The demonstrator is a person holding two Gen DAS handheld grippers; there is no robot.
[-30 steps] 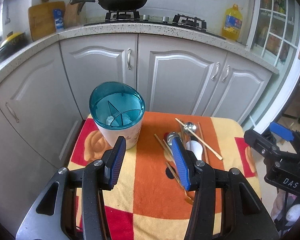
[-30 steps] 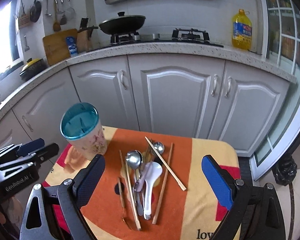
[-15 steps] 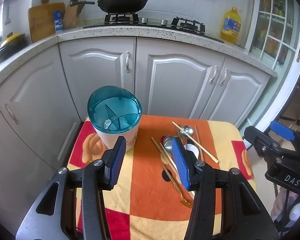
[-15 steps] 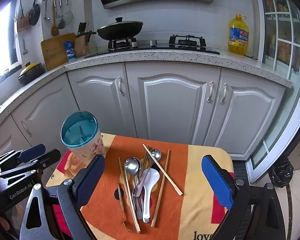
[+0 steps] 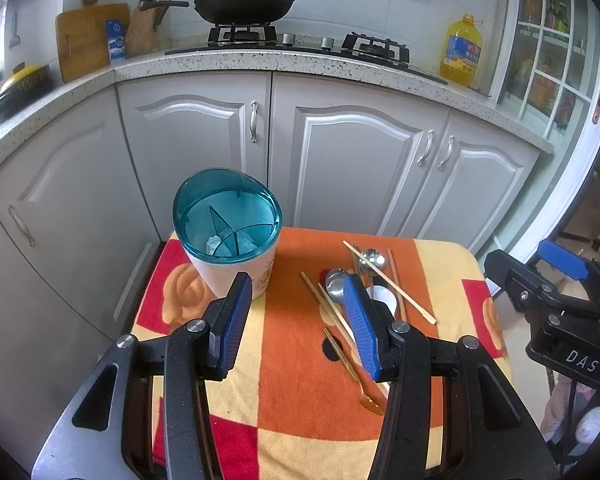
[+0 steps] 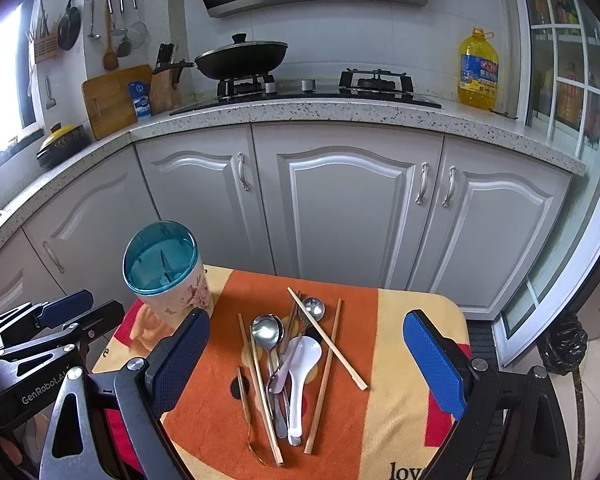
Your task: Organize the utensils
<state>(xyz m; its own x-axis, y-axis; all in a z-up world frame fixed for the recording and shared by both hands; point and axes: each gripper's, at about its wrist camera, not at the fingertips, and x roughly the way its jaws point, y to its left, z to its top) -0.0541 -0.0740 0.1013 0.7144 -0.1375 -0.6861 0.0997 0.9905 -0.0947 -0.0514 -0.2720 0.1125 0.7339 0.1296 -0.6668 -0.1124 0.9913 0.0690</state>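
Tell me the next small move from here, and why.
Probably lower the right hand-held gripper onto the white spoon. Both grippers are open and empty, the divided holder holds no utensils, and the spoon lies on top of the pile, directly between the right gripper's fingers.

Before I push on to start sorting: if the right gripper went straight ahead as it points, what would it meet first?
Probably the pile of utensils: the white spoon lies centred between the open right gripper fingers. Depth is unclear.
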